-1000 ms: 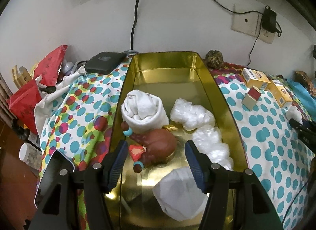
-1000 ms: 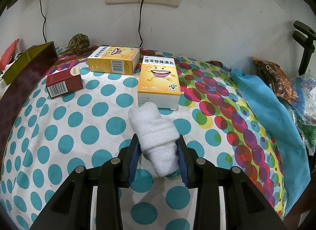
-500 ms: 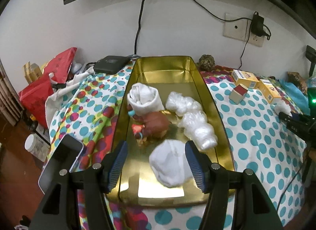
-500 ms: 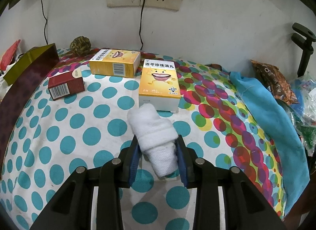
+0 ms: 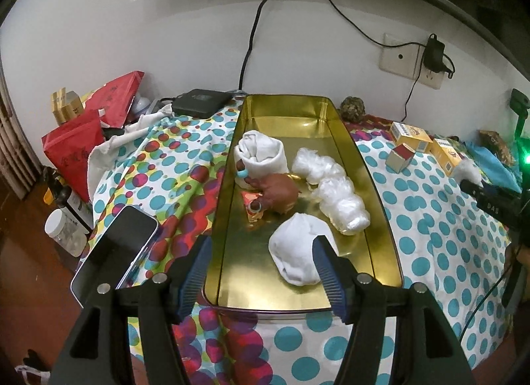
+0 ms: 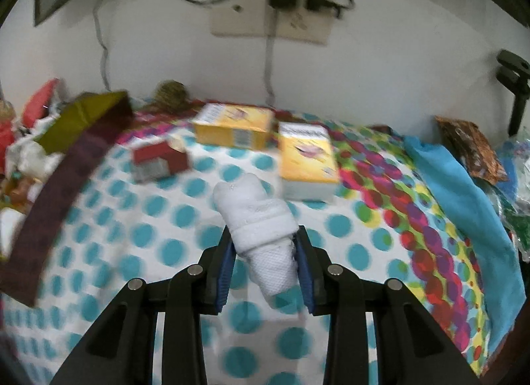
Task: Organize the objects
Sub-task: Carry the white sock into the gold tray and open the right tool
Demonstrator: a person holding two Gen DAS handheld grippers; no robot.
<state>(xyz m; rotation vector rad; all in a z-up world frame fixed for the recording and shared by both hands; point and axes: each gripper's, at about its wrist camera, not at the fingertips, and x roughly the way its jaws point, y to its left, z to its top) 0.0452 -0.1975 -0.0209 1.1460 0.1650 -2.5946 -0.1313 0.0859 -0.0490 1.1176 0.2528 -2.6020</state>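
A long gold tin tray (image 5: pixel 338 120) lies on the dotted cloth. It holds a rolled white sock (image 5: pixel 261 155), a brown toy (image 5: pixel 276 193), a crinkled white plastic bundle (image 5: pixel 334 193) and another white sock (image 5: pixel 299 254) near its front end. My left gripper (image 5: pixel 261 269) hovers over the tray's near end, its jaws opening, with nothing between them. My right gripper (image 6: pixel 265 262) is shut on a rolled white sock (image 6: pixel 261 226) and holds it above the cloth. In the left wrist view that gripper (image 5: pixel 467 176) shows at the right edge.
Two yellow boxes (image 6: pixel 232 126) (image 6: pixel 306 160) and a small red box (image 6: pixel 159 161) lie by the wall, beside a brown woven ball (image 6: pixel 170 93). A blue cloth (image 6: pixel 463 203) drapes at the right. A phone (image 5: pixel 116 249) rests left of the tray, red bags (image 5: pixel 89 133) beyond it.
My left gripper pulled back from the tray, leaving a white sock near its front end. My right gripper lifted its rolled sock off the cloth.
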